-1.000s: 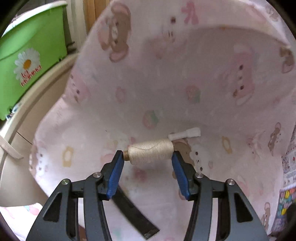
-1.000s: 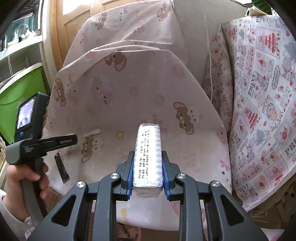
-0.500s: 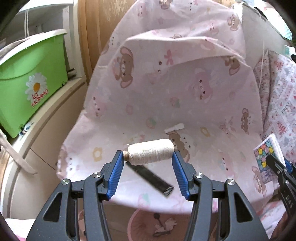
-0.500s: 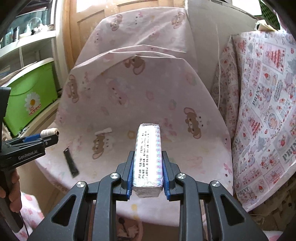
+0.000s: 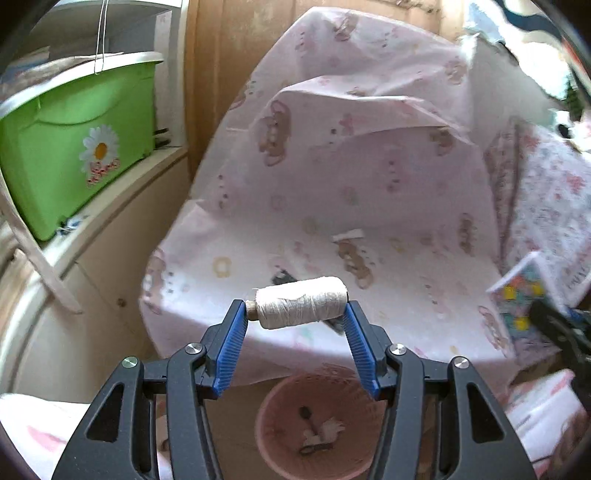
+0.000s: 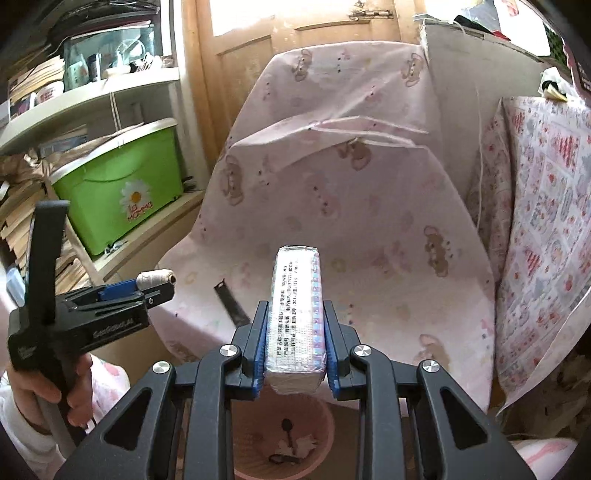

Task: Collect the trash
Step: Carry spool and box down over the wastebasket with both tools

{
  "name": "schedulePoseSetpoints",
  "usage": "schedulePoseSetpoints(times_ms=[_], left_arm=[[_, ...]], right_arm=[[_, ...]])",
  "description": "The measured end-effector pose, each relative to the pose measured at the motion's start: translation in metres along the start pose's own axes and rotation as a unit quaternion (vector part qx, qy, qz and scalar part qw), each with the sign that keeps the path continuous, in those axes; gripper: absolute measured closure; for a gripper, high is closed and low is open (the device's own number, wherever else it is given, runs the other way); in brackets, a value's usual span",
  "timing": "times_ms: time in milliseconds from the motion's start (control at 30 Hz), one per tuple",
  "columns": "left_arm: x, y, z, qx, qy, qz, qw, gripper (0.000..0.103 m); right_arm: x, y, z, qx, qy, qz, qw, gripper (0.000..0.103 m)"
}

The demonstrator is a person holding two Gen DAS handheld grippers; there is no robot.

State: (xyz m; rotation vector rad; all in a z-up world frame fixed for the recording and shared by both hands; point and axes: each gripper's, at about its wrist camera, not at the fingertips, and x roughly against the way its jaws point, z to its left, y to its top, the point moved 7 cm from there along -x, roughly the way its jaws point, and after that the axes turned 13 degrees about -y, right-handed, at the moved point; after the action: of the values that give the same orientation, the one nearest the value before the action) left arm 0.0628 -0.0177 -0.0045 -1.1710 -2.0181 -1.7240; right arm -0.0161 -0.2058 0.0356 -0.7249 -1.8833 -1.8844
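My left gripper is shut on a spool of cream thread, gripped end to end, just in front of the seat's front edge. My right gripper is shut on a wrapped tissue pack that stands on its narrow side. A pink waste bin with a few scraps inside stands on the floor under both grippers, its rim showing below the pack. A black strip and a small white stick lie on the pink bear-print sheet. In the right wrist view the left gripper holds the spool at the left.
A green box with a daisy sits on a pale shelf at the left. A patterned quilt hangs at the right and a wooden door stands behind the seat. A person's hand grips the left handle.
Both grippers have drawn back from the sheet-covered seat and risen, each keeping its load. The pink bin has come into view beneath them.
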Motion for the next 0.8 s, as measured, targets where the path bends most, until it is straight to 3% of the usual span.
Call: schedulePoseSetpoints(times_ms=[100, 233, 467, 633, 800], left_arm=[[-0.004, -0.015, 0.003, -0.002, 0.005, -0.008, 1.0, 0.05], [-0.02, -0.033, 0.005, 0.004, 0.004, 0.019, 0.9998, 0.05], [-0.039, -0.058, 0.003, 0.022, -0.015, 0.068, 0.9973, 0.05], [-0.042, -0.069, 0.004, 0.071, -0.053, 0.097, 0.9914, 0.05], [-0.044, -0.074, 0.009, 0.076, -0.043, 0.111, 0.99, 0.05]], right_arm=[[-0.021, -0.023, 0.005, -0.008, 0.006, 0.039, 0.999, 0.075], [-0.042, -0.043, 0.001, -0.043, 0.029, 0.083, 0.995, 0.075], [-0.054, -0.061, 0.007, -0.026, 0.029, 0.099, 0.994, 0.075], [-0.056, -0.073, 0.02, 0.001, 0.04, 0.114, 0.993, 0.075], [-0.06, -0.083, 0.028, 0.024, 0.041, 0.129, 0.991, 0.075]])
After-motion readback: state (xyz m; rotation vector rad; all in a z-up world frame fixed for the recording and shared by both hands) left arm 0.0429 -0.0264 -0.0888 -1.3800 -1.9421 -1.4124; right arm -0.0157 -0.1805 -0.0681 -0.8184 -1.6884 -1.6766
